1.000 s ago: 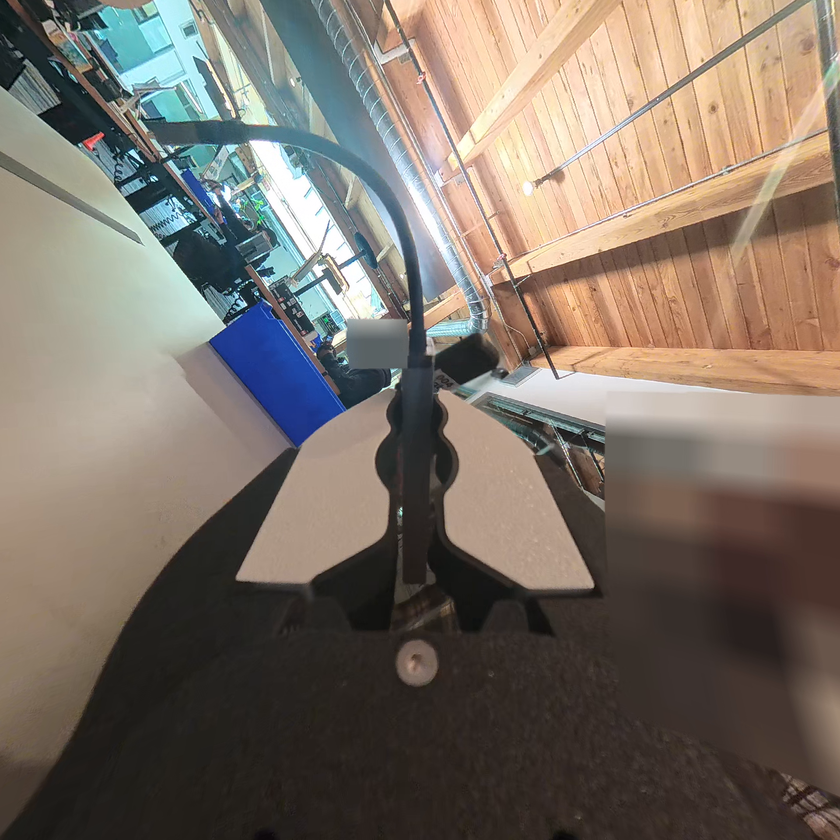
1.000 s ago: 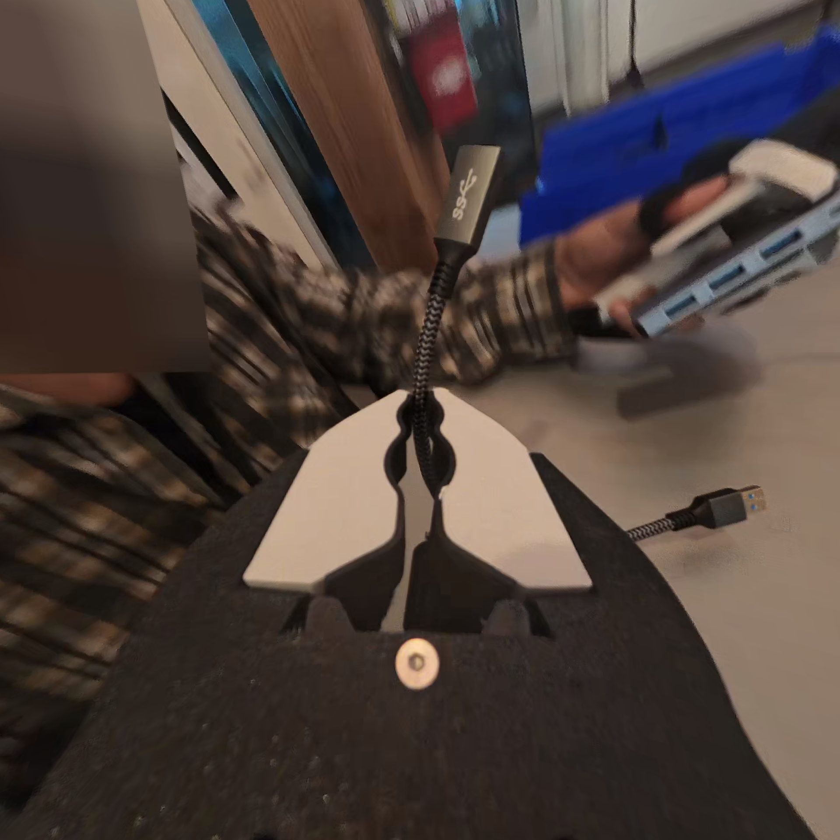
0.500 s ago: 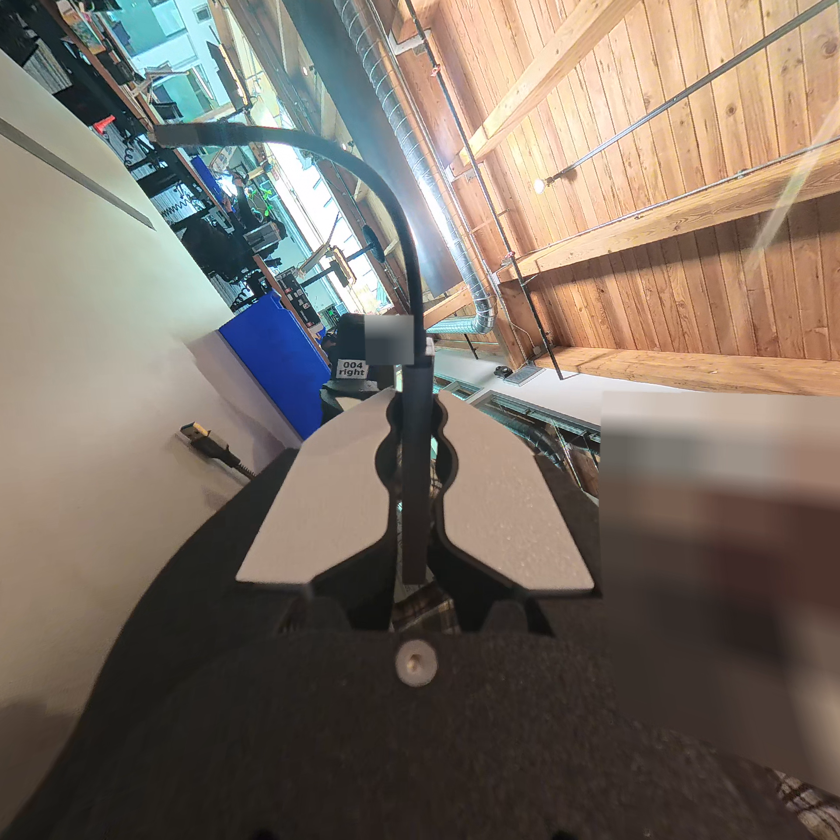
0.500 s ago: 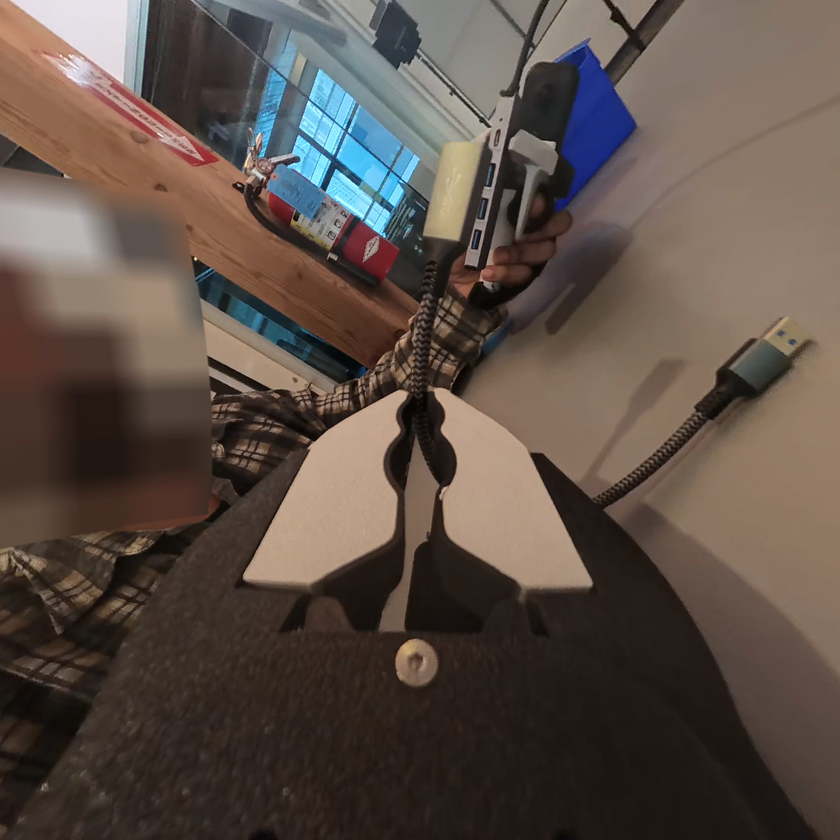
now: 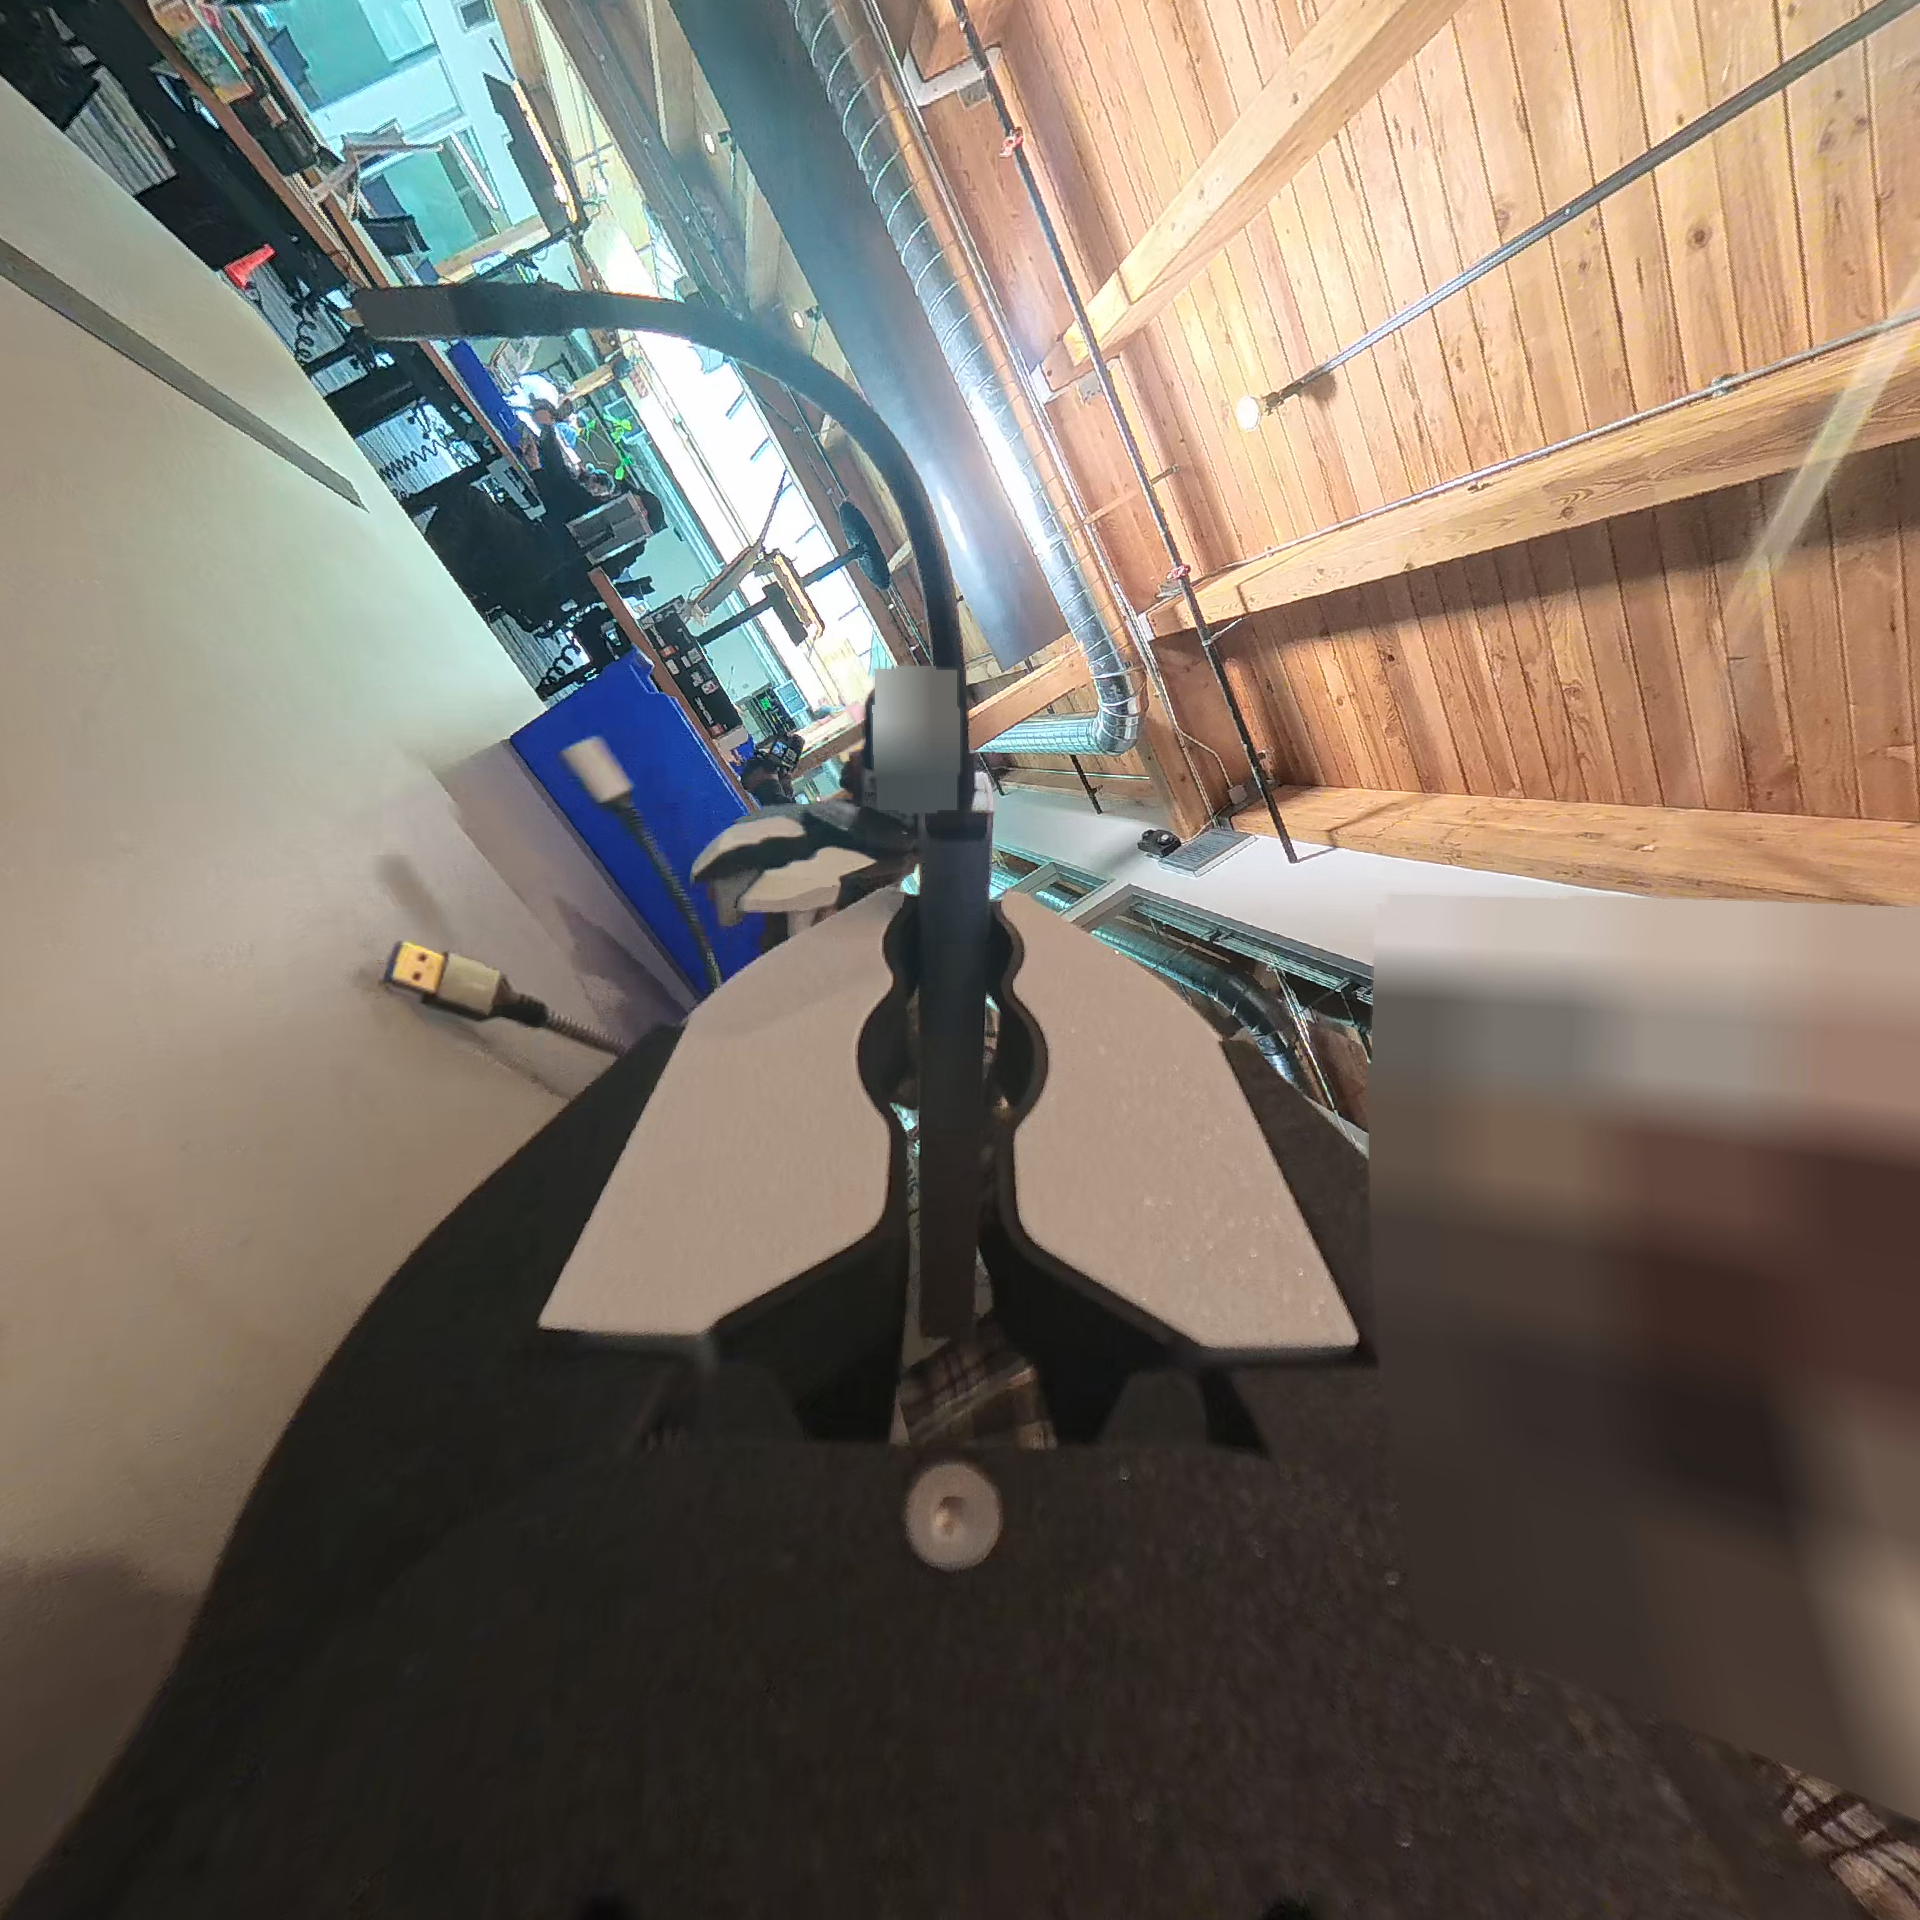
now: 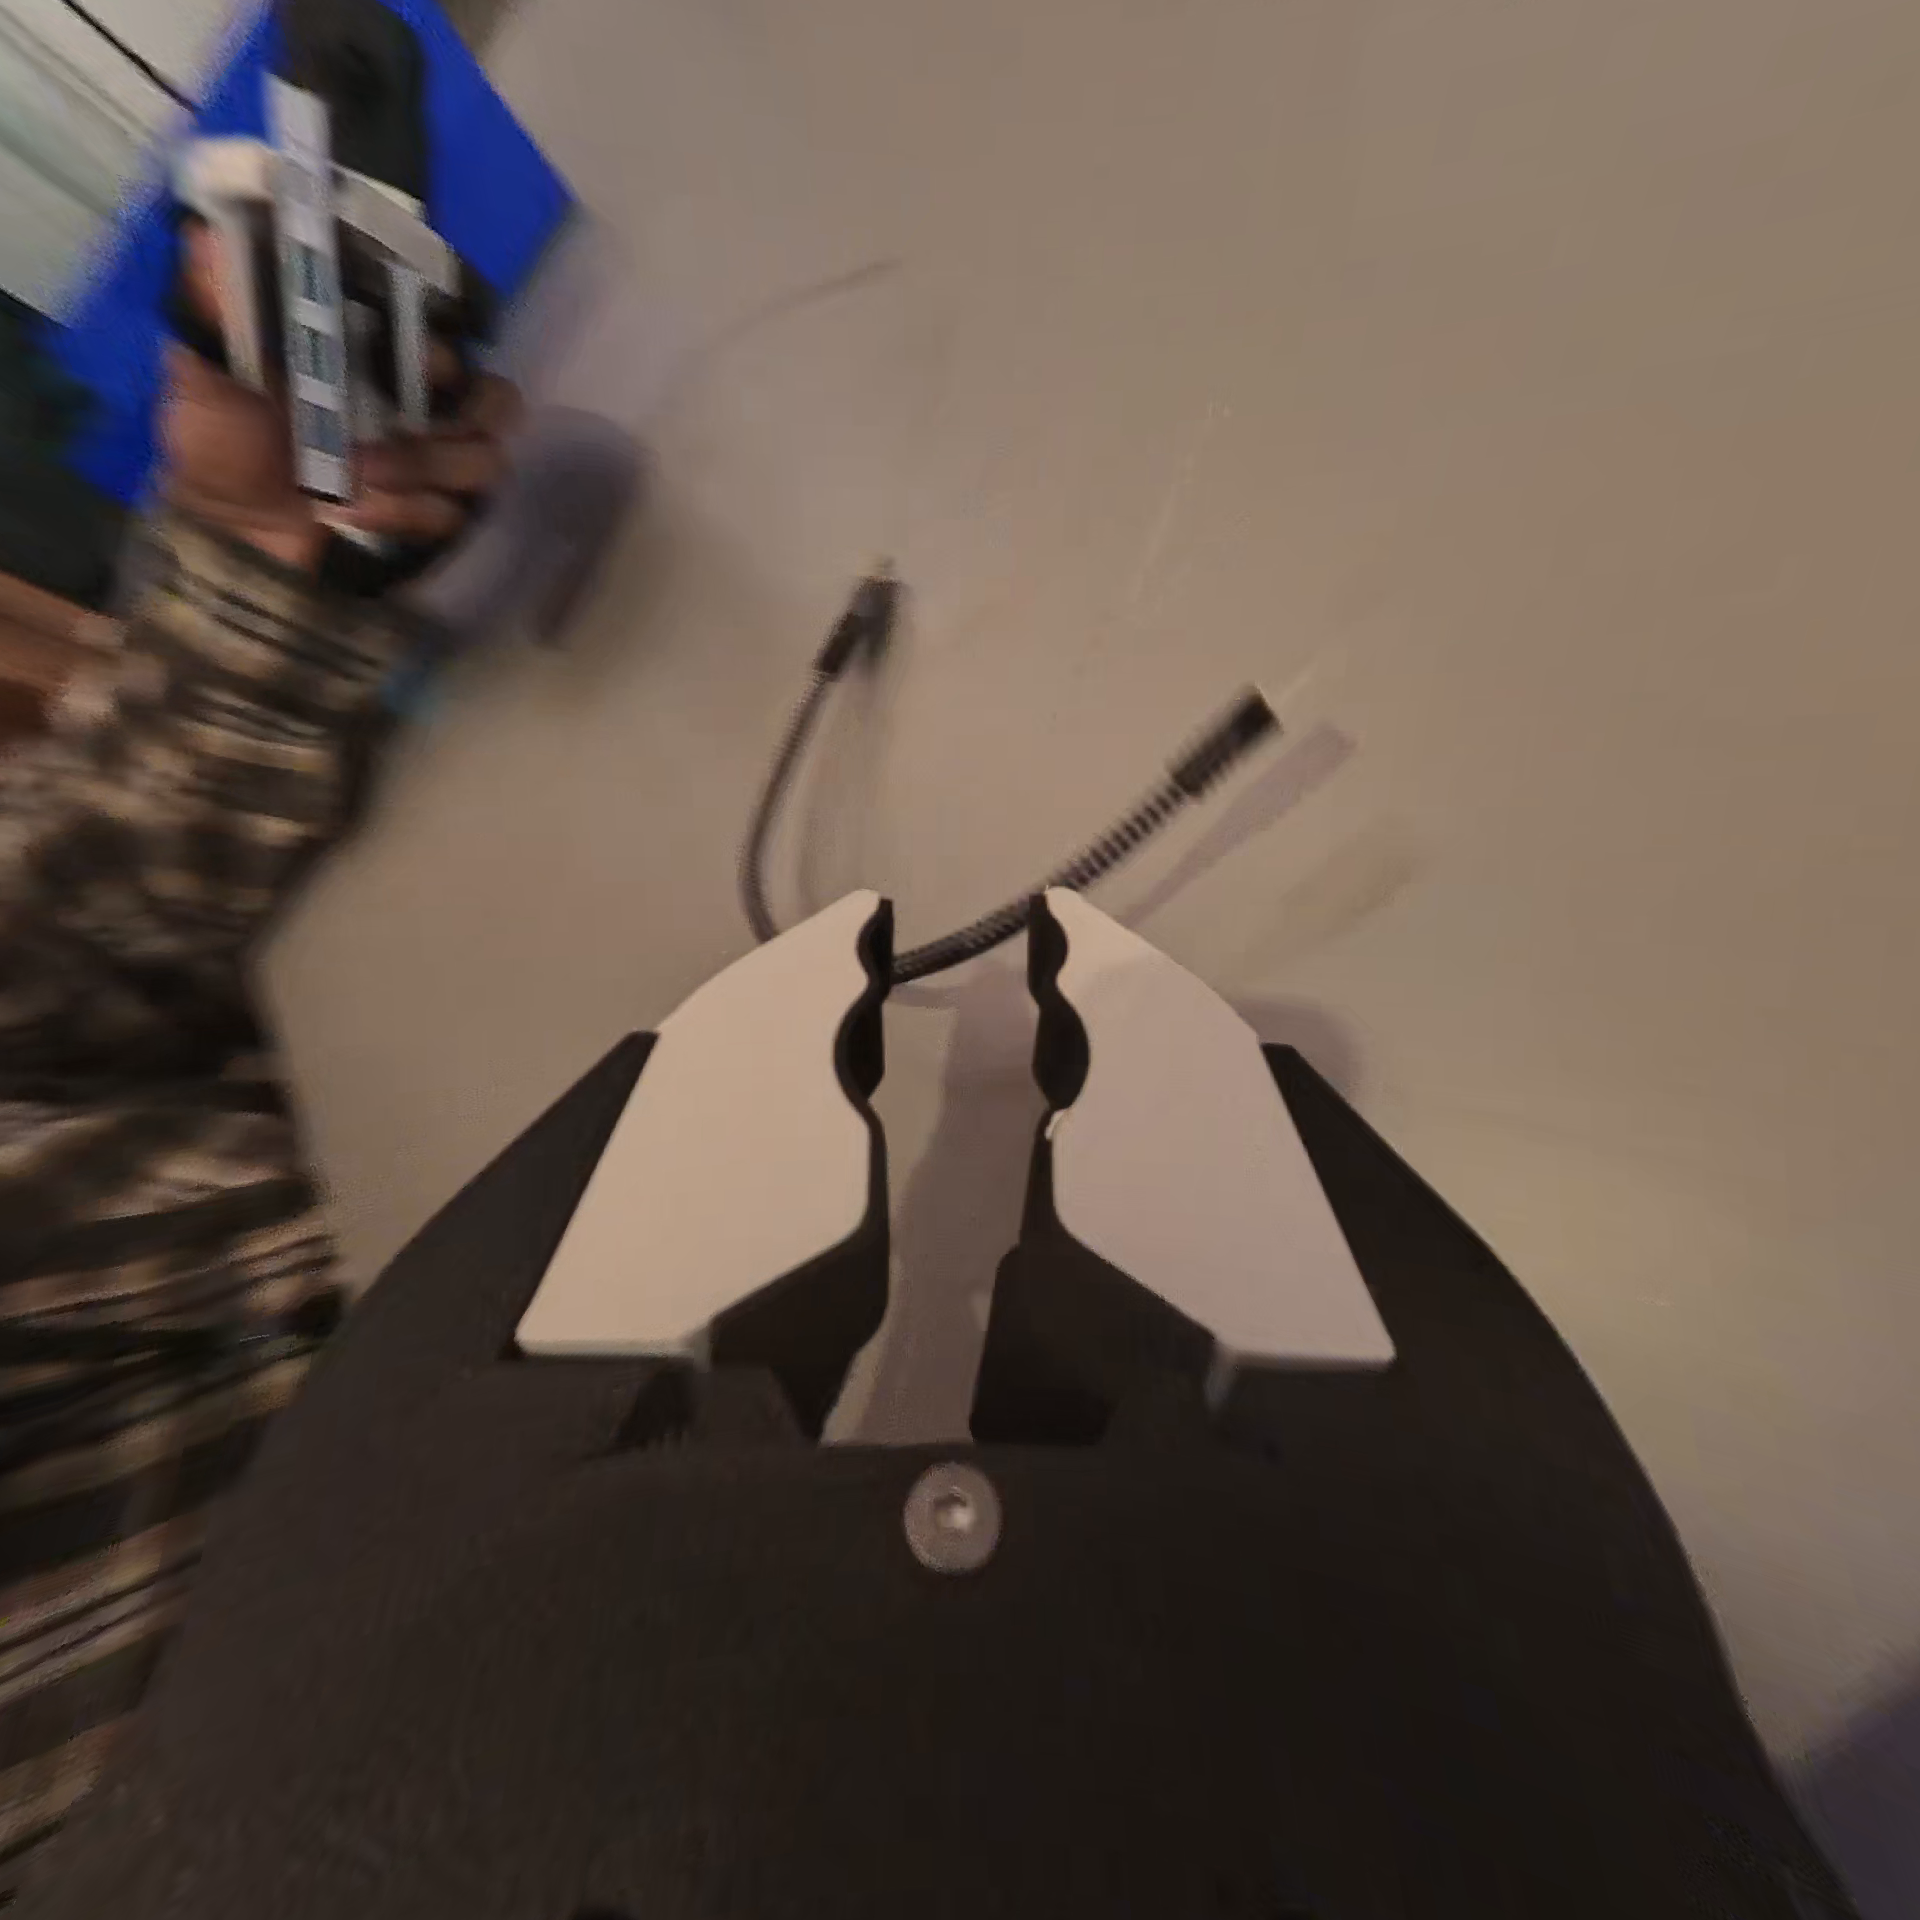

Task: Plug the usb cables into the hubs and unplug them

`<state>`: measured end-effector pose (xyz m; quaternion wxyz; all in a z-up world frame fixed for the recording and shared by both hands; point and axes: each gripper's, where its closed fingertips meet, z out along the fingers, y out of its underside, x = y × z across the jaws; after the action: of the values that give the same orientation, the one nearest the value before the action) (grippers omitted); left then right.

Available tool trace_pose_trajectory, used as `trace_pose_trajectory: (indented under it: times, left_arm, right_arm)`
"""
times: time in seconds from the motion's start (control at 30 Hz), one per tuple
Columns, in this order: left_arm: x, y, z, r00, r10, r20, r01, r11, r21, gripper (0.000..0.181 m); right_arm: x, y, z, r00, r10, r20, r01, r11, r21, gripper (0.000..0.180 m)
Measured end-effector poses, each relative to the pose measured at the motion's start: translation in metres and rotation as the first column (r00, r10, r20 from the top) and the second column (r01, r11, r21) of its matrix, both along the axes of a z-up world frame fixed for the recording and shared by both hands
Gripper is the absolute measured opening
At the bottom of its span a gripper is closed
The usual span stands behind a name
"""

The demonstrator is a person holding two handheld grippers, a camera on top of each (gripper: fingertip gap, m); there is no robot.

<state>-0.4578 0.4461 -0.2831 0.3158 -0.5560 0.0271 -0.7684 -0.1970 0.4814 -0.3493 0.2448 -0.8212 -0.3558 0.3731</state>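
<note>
My left gripper (image 5: pixel 951 914) is shut on a slim dark grey USB hub (image 5: pixel 951 1091), held edge-on and pointing up toward the ceiling. The hub's black lead (image 5: pixel 831 416) arcs up and to the left. The hub also shows in the right wrist view (image 6: pixel 312 301), blurred. My right gripper (image 6: pixel 961 914) is open just above the table. A braided USB cable (image 6: pixel 1122 831) runs loosely across the gap between its fingertips; neither pad presses on it. Its two plugs (image 6: pixel 1236 727) (image 6: pixel 862 613) lie beyond the fingers. In the left wrist view the right gripper (image 5: pixel 769 873) shows open beside the cable (image 5: pixel 665 883).
A pale table (image 6: pixel 1351 416) lies under the right gripper. A blue bin (image 5: pixel 644 769) stands at its far edge and also shows in the right wrist view (image 6: pixel 488 177). A person's plaid sleeve (image 6: pixel 156 935) fills the left of that view, which is motion-blurred. Across from one pair of fingers to the other is roughly 30 cm.
My right gripper swung away from the hub down toward the table and opened, letting go of the braided cable. My left gripper still grips the hub and barely moved.
</note>
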Motion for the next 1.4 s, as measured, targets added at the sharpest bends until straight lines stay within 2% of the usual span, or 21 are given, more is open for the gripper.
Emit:
trace_pose_trajectory:
  times: [0.1,0.2,0.3,0.43,0.63,0.87,0.97,1.17,1.3,1.4]
  left_arm:
    - [0.000,0.000,0.000,1.000,0.004,-0.001,-0.004,1.000,0.000,0.011]
    - [0.000,0.001,-0.001,1.000,0.004,-0.004,-0.005,1.000,-0.001,0.011]
    - [0.000,0.001,-0.001,1.000,0.008,-0.006,-0.008,1.000,-0.003,0.011]
    - [-0.002,0.001,0.000,1.000,0.014,-0.008,-0.014,1.000,0.000,0.011]
    - [-0.001,0.001,0.000,1.000,0.016,-0.010,-0.016,1.000,-0.003,0.011]
    - [0.000,0.000,0.001,1.000,0.009,-0.016,-0.008,1.000,0.004,0.011]
    - [0.002,-0.001,0.000,1.000,0.000,-0.028,0.000,1.000,0.001,0.011]
    - [0.009,-0.001,-0.011,0.996,-0.019,-0.085,0.015,0.999,-0.048,0.011]
    - [0.010,0.003,-0.021,0.988,0.003,-0.155,-0.015,0.997,-0.080,0.011]
    - [0.009,0.005,-0.027,0.980,0.019,-0.197,-0.039,0.995,-0.095,0.010]
  right_arm:
    - [0.004,0.014,0.016,0.982,-0.020,0.189,-0.028,0.967,0.253,0.031]
    - [-0.022,0.005,0.028,0.940,0.058,0.336,-0.199,0.894,0.401,0.035]
    - [-0.056,-0.007,0.020,0.893,0.124,0.433,-0.321,0.848,0.421,0.038]
    - [-0.081,-0.008,-0.012,0.837,0.110,0.536,-0.352,0.859,0.373,0.042]
    - [-0.106,-0.005,-0.046,0.850,0.112,0.515,-0.268,0.933,0.241,0.034]
    - [-0.118,0.004,-0.074,0.856,0.113,0.504,-0.236,0.954,0.187,0.025]
    - [-0.121,0.004,-0.075,0.885,0.122,0.450,-0.227,0.956,0.187,0.009]
    - [-0.122,0.003,-0.072,0.856,0.259,0.448,-0.415,0.861,0.295,0.006]
    - [-0.130,0.000,-0.052,0.850,0.372,0.373,-0.501,0.790,0.354,0.006]
    - [-0.136,-0.007,-0.039,0.809,0.456,0.372,-0.580,0.722,0.377,0.006]
